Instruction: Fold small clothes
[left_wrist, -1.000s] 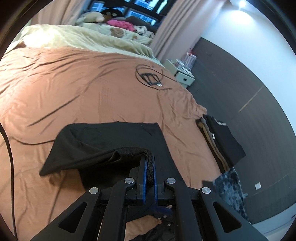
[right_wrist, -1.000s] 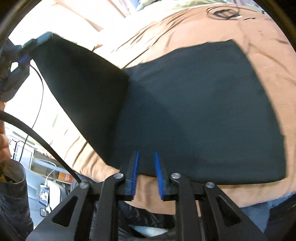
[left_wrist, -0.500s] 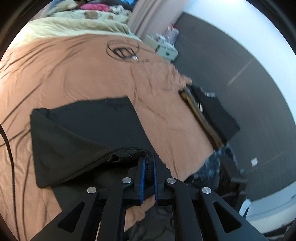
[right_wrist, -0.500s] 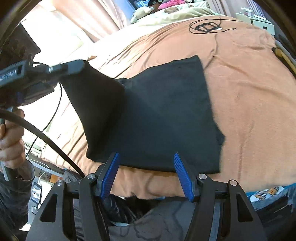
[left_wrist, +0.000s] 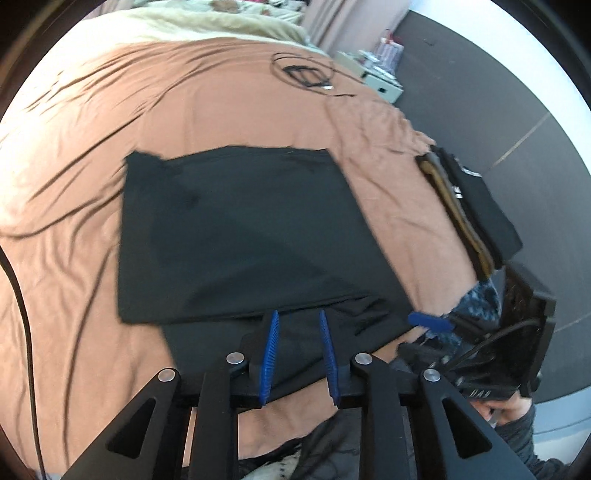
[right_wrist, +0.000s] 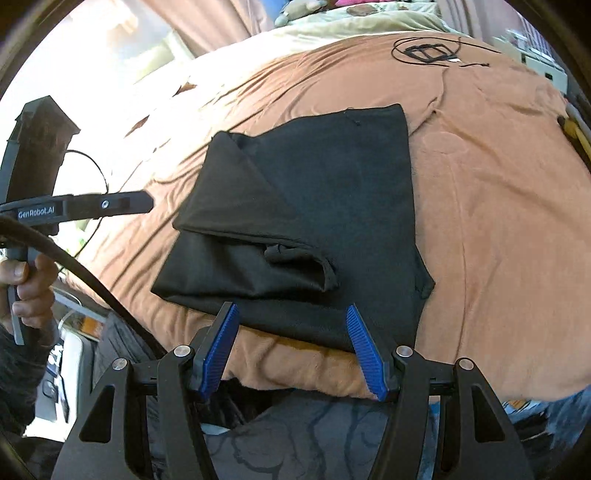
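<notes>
Left tongs (left_wrist: 297, 317) just parting, right tongs (right_wrist: 291, 314) wide

Black garment (right_wrist: 332, 206) lies flat near bed's (right_wrist: 498, 221) front edge, left side folded over w/ a diagonal crease.

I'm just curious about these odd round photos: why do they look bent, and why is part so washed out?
Both views are fisheye, so the brown bedspread bulges and corners go black. Right wrist view: window glare bleaches the upper left. Left wrist view: the black garment has smeared, blurry edges.
</notes>
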